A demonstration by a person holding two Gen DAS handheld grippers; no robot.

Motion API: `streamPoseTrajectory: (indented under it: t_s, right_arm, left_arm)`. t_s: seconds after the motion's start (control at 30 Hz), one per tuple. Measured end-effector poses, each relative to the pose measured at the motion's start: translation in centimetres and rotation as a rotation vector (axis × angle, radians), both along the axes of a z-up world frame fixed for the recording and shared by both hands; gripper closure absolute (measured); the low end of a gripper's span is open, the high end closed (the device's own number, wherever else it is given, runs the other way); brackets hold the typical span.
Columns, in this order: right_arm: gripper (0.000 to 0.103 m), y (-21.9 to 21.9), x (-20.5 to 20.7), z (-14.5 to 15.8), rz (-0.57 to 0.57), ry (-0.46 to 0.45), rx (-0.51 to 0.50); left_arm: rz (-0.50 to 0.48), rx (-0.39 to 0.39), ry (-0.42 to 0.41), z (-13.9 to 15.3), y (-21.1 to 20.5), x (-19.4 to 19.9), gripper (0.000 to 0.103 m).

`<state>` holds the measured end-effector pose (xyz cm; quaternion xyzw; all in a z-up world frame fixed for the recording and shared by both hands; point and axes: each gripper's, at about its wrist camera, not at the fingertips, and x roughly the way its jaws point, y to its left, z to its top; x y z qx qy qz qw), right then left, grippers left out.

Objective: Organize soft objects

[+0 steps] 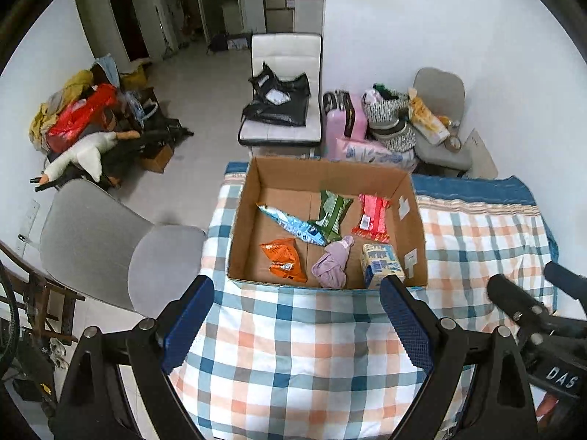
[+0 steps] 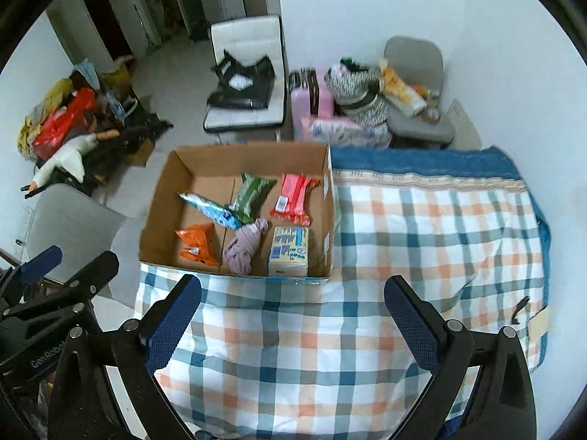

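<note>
A cardboard box (image 1: 327,174) sits mid-frame on the bed (image 1: 293,348). In it: a cloth bundle (image 1: 332,262) at the near wall, a tissue pack (image 1: 381,264) to its right, and a snack bag (image 1: 283,258) to its left. A chair (image 1: 282,84) stands behind.

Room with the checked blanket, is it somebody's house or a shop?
Most likely a lived-in home. A checked blanket covers what looks like a bed, a pink suitcase stands by the wall, and a goose plush toy lies on a pile of belongings.
</note>
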<state>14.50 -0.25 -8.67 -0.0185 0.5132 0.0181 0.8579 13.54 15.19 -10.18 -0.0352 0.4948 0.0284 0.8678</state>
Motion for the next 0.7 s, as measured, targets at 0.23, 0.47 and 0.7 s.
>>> streamPoseTrajectory:
  t_s: [0.23, 0.47, 0.7]
  right_arm:
    - [0.001, -0.6, -4.4, 5.5, -0.014, -0.093, -0.004]
    - [0.001, -1.3, -7.1, 8.4, -0.029, -0.138, -0.015]
    - [0.001, -1.8, -8.0, 9.4, -0.038, -0.149, -0.029]
  left_arm:
    - [0.008, 0.024, -0.094, 4.8, 0.2, -3.7, 0.010]
    - [-0.001, 0.046, -0.168, 8.0, -0.4, -5.9, 0.010]
    - [-0.002, 0.053, -0.169, 8.5, -0.7, -6.6, 0.010]
